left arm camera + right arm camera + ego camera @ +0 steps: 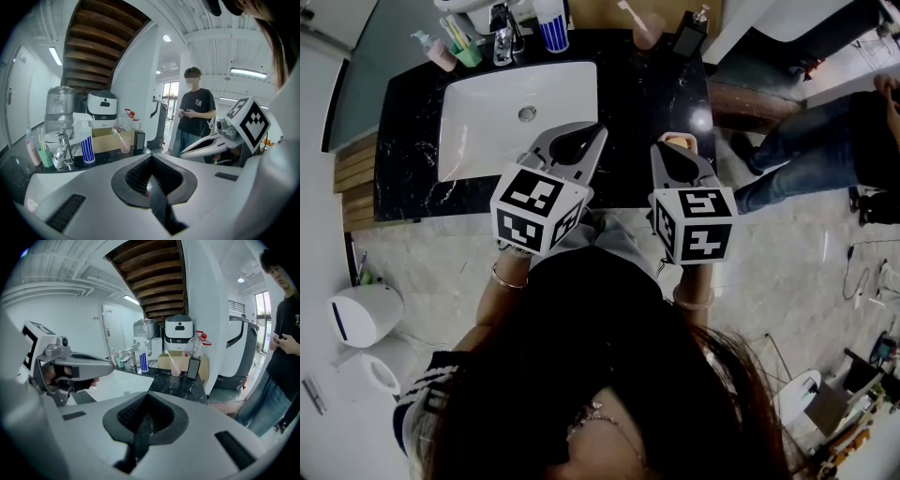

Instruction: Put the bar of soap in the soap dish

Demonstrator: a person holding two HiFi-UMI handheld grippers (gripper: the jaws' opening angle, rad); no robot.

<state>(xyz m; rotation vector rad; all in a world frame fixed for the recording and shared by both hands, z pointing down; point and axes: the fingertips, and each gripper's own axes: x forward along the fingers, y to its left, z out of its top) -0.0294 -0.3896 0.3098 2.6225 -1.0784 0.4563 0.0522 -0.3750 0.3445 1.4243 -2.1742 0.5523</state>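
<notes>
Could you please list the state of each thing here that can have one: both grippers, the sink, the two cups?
Left gripper: jaws shut, nothing between them.
Right gripper: jaws shut, nothing between them.
Sink: basin empty.
Pink cup: upright, a toothbrush in it.
Green cup: upright, toothbrushes in it.

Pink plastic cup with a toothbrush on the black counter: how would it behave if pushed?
The pink plastic cup looks light and narrow, so it would probably slide or tip. The toothbrush leaning out of it likely pulls its balance to one side.
</notes>
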